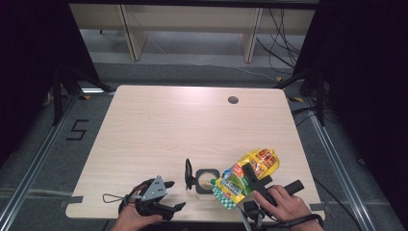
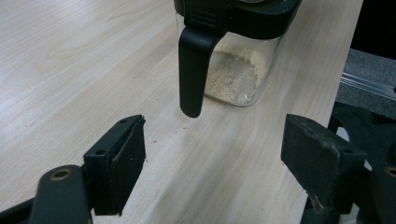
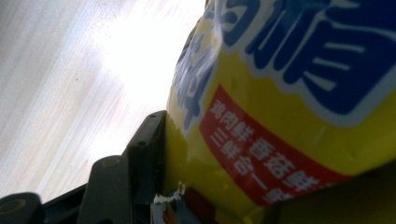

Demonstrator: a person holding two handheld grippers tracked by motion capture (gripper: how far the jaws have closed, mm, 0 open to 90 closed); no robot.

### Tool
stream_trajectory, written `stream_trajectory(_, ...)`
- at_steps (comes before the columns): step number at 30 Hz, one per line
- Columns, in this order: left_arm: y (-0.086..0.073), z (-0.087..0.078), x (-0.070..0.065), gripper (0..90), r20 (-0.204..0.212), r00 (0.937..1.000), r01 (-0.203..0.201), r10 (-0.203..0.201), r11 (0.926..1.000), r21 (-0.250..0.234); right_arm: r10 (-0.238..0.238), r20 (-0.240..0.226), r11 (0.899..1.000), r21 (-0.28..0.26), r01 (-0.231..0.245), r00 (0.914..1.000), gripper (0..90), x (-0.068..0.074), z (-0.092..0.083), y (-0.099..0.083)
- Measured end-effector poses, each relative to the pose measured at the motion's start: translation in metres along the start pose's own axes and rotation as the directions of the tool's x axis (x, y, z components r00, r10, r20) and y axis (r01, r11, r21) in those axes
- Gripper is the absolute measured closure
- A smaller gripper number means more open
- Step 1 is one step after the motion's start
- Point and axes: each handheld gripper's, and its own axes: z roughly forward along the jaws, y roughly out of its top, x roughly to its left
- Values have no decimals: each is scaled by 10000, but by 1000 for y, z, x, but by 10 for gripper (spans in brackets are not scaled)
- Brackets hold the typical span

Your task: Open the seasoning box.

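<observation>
My right gripper [image 1: 251, 179] is clamped on the yellow pouch [image 1: 250, 173], tilted over the open jar [image 1: 208, 179] near the table's [image 1: 192, 120] front edge. Soft, slick film, probably light, so I grip mid-body. Left gripper [image 1: 168, 195] jaws apart, empty. Jar contents look granular, hard to tell.

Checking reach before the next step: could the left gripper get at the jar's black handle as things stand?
Probably yes. The left gripper has its fingers wide open, pointing at the jar, and only bare table lies before the handle, which hangs on the near side.
</observation>
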Motion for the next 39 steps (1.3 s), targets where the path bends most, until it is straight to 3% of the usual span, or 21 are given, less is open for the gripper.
stream_trajectory(2, 0, 1, 0, 215, 30, 10000, 63, -63, 10000, -47, -9, 9, 10000, -16, 9, 10000, 424, 0, 0, 0)
stream_trajectory(3, 0, 1, -1, 215, -16, 10000, 70, -70, 10000, -59, 168, 290, 9998, 61, -169, 9994, 425, 0, -1, 0)
stream_trajectory(4, 0, 0, 0, 216, -14, 10000, -33, 33, 10000, -32, 46, 36, 10000, -46, -46, 10000, 424, -1, 0, 0)
stream_trajectory(6, 0, 0, -1, 216, -66, 10000, -2, 2, 10000, -32, 243, 213, 9997, 46, -244, 9995, 424, 1, -1, -1)
stream_trajectory(7, 0, 0, 0, 216, -69, 10000, -45, 45, 10000, -24, -246, 43, 9997, -91, 246, 9997, 425, -2, 1, 0)
stream_trajectory(8, 0, 1, -1, 216, -17, 10000, 93, -93, 9999, -119, -99, 308, 9999, -55, 101, 9995, 424, -1, 0, -1)
stream_trajectory(9, 0, 0, 1, 216, -134, 9997, -213, 215, 9996, 168, -138, 323, 9998, -103, 141, 9994, 425, -1, 0, -1)
stream_trajectory(10, 0, 0, 1, 215, -125, 9997, -186, 187, 9997, 138, -332, 92, 9994, -111, 333, 9994, 425, -2, 1, -1)
stream_trajectory(14, 0, 1, 0, 216, -19, 10000, -44, 44, 10000, -80, -201, 139, 9998, 9, 201, 9997, 425, -1, 1, -1)
stream_trajectory(15, 0, 2, 0, 216, -27, 10000, -48, 48, 10000, -79, -422, 116, 9991, -58, 422, 9990, 425, -3, 1, -1)
stream_trajectory(16, 0, 2, 0, 216, -23, 10000, -57, 57, 10000, -70, -404, 105, 9991, -80, 405, 9991, 425, -2, 2, -1)
stream_trajectory(17, 0, 2, 0, 217, -31, 9999, -115, 114, 9999, -73, -92, 51, 10000, 4, 92, 9999, 425, 0, 1, -1)
stream_trajectory(20, 0, 2, 0, 216, -24, 10000, -49, 49, 9999, -91, -65, 153, 10000, 17, 65, 9999, 425, -1, 2, -1)
stream_trajectory(24, 0, 2, 0, 217, -61, 9999, -124, 123, 9999, -120, -519, 115, 9987, -1, 519, 9986, 425, -2, 2, -1)
stream_trajectory(25, 0, 2, 0, 217, -61, 9999, -124, 123, 9999, -120, -519, 115, 9987, -1, 519, 9986, 425, -2, 2, -1)
stream_trajectory(26, 0, 2, 0, 217, -31, 9999, -116, 116, 9999, -68, -129, 375, 9998, 146, 124, 9992, 425, 0, -1, -1)
stream_trajectory(29, -1, 2, 0, 217, -50, 10000, -50, 49, 9999, -121, -332, 286, 9994, 72, 330, 9990, 425, -3, 0, -1)
stream_trajectory(30, -1, 2, 0, 217, -35, 10000, -58, 57, 9999, -147, -639, 280, 9980, 22, 639, 9976, 425, -5, 1, -1)
stream_trajectory(33, 0, 1, 0, 217, -13, 10000, -89, 89, 9999, -88, -585, 218, 9983, -36, 586, 9981, 425, -3, 2, -1)
stream_trajectory(35, 0, 1, 0, 217, -1, 10000, -35, 35, 10000, -59, -249, 121, 9997, 7, 248, 9996, 425, -1, 2, 0)
stream_trajectory(39, 0, 1, 0, 217, -15, 10000, -24, 24, 10000, -82, -281, 171, 9996, 15, 281, 9995, 426, -1, 2, 1)
